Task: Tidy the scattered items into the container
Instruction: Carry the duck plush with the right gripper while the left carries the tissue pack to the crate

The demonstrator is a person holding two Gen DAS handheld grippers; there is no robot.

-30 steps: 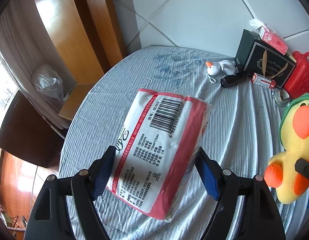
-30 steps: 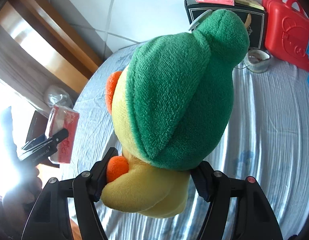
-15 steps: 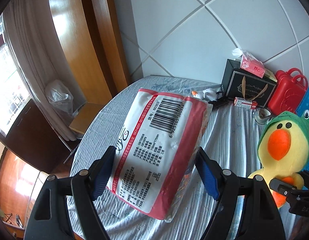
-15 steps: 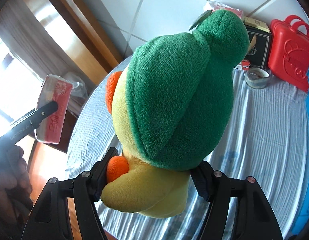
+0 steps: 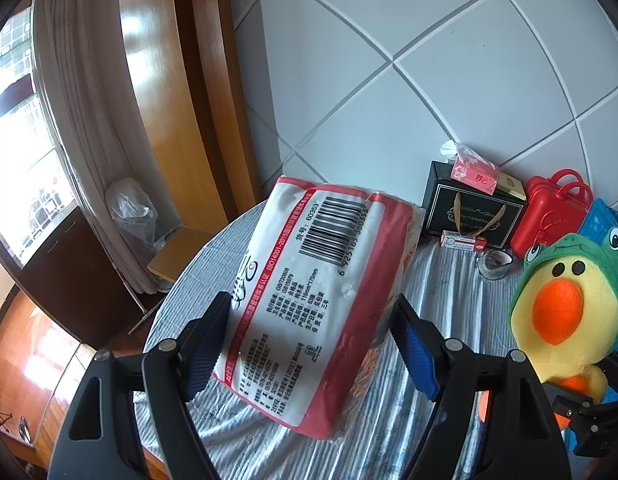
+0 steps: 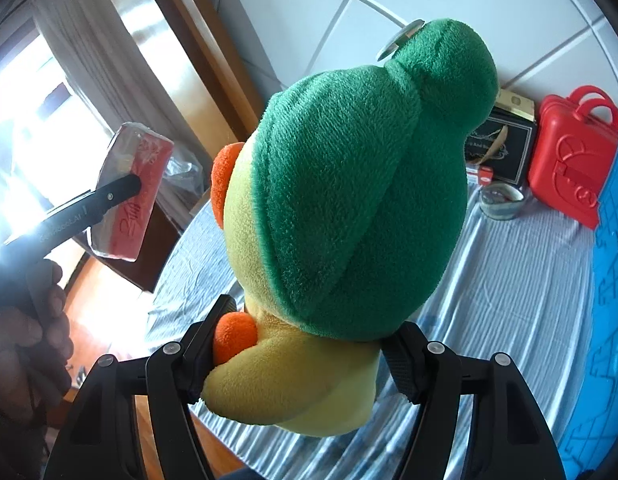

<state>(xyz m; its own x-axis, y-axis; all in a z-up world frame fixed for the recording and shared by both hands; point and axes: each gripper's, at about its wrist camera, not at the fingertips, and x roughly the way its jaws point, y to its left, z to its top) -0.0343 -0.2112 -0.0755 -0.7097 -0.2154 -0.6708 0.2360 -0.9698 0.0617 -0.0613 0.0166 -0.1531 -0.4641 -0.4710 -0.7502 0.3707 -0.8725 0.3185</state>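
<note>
My left gripper point(image 5: 313, 344) is shut on a red and white tissue pack point(image 5: 309, 292) and holds it in the air above the round table point(image 5: 441, 292). My right gripper point(image 6: 301, 356) is shut on a yellow plush duck with a green frog hood point(image 6: 349, 200), also lifted off the table. The duck shows at the right of the left wrist view point(image 5: 565, 308). The tissue pack shows at the left of the right wrist view point(image 6: 133, 196). A blue container point(image 6: 613, 264) lies at the right edge of the table.
Against the tiled wall stand a black gift bag point(image 5: 473, 208) with a pink tissue pack point(image 5: 473, 168) on top, a red toy case point(image 5: 549, 212), a small red box point(image 5: 463, 240) and a tape roll point(image 5: 495, 264). The table's left edge drops to the floor.
Both grippers have risen with their loads. The table now looks farther below and more of the wall shows. The white goose toy and the black object are hidden behind the tissue pack.
</note>
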